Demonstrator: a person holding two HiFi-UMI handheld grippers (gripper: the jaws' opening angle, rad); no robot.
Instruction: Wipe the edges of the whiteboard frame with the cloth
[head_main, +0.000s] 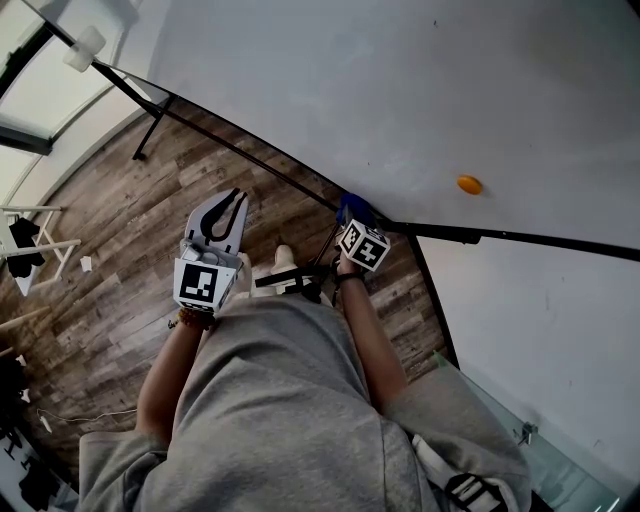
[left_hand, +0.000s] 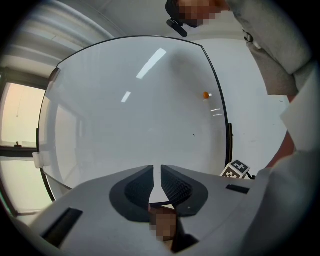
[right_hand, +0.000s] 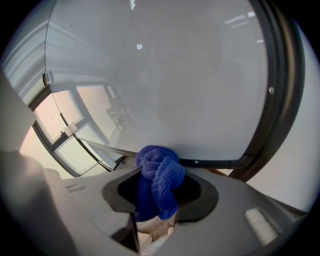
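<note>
A large whiteboard (head_main: 400, 90) with a thin black frame (head_main: 250, 145) fills the upper right of the head view. My right gripper (head_main: 351, 218) is shut on a bunched blue cloth (head_main: 350, 207), which presses against the frame's lower edge near a corner. In the right gripper view the cloth (right_hand: 161, 167) bulges out between the jaws of the right gripper (right_hand: 158, 186) and touches the bottom frame strip (right_hand: 215, 163). My left gripper (head_main: 230, 205) hangs to the left over the floor, away from the board. Its jaws are closed with nothing in them (left_hand: 157, 172).
An orange magnet (head_main: 469, 184) sticks to the board. The board's black stand leg (head_main: 150, 125) reaches the wooden floor (head_main: 110, 280). A white rack (head_main: 35, 245) stands at the far left. A glass panel (head_main: 560, 460) lies at the lower right.
</note>
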